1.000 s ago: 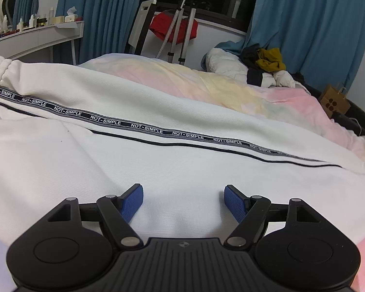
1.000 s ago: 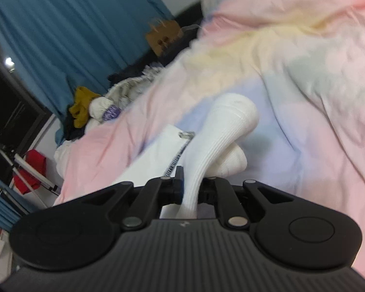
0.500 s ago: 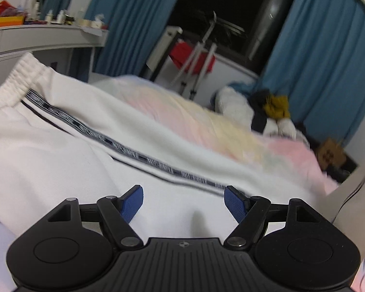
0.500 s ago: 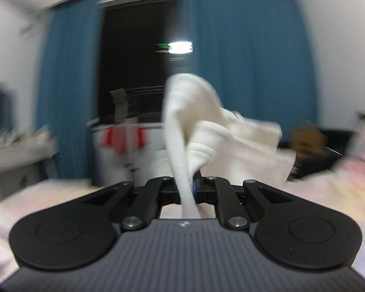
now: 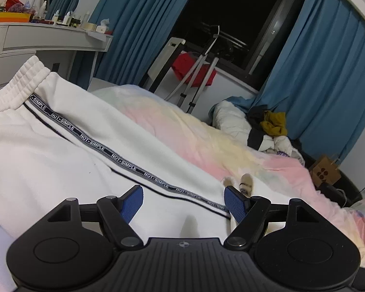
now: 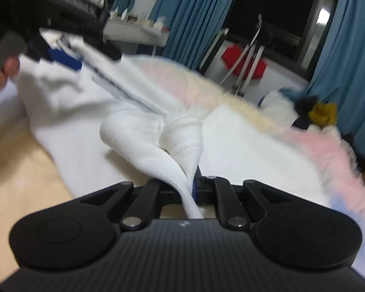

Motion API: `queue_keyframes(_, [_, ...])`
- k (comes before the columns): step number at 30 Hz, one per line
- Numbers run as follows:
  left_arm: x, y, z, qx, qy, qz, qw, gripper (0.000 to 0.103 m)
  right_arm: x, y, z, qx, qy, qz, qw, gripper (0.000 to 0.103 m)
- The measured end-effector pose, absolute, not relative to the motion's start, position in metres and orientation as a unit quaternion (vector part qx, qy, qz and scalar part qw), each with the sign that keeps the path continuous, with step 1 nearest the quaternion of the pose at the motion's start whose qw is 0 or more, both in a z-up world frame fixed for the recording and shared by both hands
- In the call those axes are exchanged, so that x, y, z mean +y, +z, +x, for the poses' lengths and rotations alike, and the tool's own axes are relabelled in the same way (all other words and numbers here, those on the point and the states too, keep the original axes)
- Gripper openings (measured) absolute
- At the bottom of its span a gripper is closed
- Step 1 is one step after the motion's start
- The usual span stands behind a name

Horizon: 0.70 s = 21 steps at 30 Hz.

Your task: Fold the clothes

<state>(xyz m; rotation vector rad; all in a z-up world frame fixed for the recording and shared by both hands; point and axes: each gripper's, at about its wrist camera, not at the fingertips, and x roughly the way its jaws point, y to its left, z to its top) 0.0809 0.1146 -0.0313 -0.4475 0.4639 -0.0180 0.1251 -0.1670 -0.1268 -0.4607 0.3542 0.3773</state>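
Right wrist view: the right gripper [image 6: 192,182] is seen clamped tight on a ribbed white cuff [image 6: 182,146] of the white trousers [image 6: 124,92], the cloth pinched between its closed fingers. Half a second ago the cuff was held up in front of the dark window; now it has been carried low over the bed, above the trousers spread there, and the picture is less blurred. At upper left of this view the left gripper [image 6: 60,56] is seen, blurred, close above the trousers. In the left wrist view the left gripper [image 5: 185,202] is shown with its blue pads [image 5: 133,202] wide apart and nothing between them, as before, poised just over the white cloth. The trousers [image 5: 48,158] lie flat on a pastel pink and yellow bedspread [image 5: 206,136], with the elastic waistband at far left. Along the leg runs a dark tape printed repeatedly with "NOT-SIMPLE" [image 5: 124,163], more of it readable than earlier. Beyond the bed, blue curtains [image 5: 138,24] and a brown paper bag [image 5: 326,172] marked with dark dots are seen.
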Motion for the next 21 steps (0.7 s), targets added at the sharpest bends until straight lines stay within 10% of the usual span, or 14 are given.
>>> queue_keyframes(15, [0.108, -0.032, 0.078, 0.215, -0.053, -0.227, 0.948, 0.075, -0.153, -0.136, 0.130, 0.224, 0.204, -0.157, 0.940, 0.013])
queue_keyframes(21, [0.104, -0.031, 0.072, 0.203, -0.104, -0.242, 0.943, 0.076, -0.185, -0.111, 0.124, 0.274, 0.233, -0.024, 0.933, 0.050])
